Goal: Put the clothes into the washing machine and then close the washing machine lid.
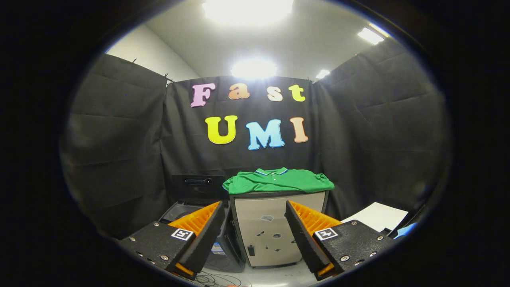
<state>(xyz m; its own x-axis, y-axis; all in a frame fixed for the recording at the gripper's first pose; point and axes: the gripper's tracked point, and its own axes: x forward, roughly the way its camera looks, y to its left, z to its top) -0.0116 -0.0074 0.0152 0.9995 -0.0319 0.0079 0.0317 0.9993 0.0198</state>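
Green polo shirt, folded flat with a striped collar, lies on top of a pale boxy cabinet with a dark frame, beyond the gripper and well clear of it. The gripper's two fingers stand wide apart and hold nothing; the cabinet's front shows through the gap between them. Neither finger touches any object. Each finger carries a small square printed marker on its upper face.

The cabinet's front panel bears several small dark marks and a sticker, too small to make out. Its lower corners are hidden behind the fingers. The shirt drapes slightly over the cabinet's top edges on both sides; its far side cannot be seen.

Just beside the cabinet, on the left, sits a dark top-loading washing machine. Its black lid with a recessed handle stands raised, upright against the wall cloth. The left finger covers much of the machine's body, so only part of the open rim and a strip of the front with a label are visible; the drum's interior cannot be seen.

Right of the cabinet, behind the right finger, a flat white board or sheet lies at an angle, partly cut off. A small blue item shows at its edge, unidentifiable. Thin cables lie on the pale floor below the fingers. Black cloth walls the booth, with bright ceiling lights above.
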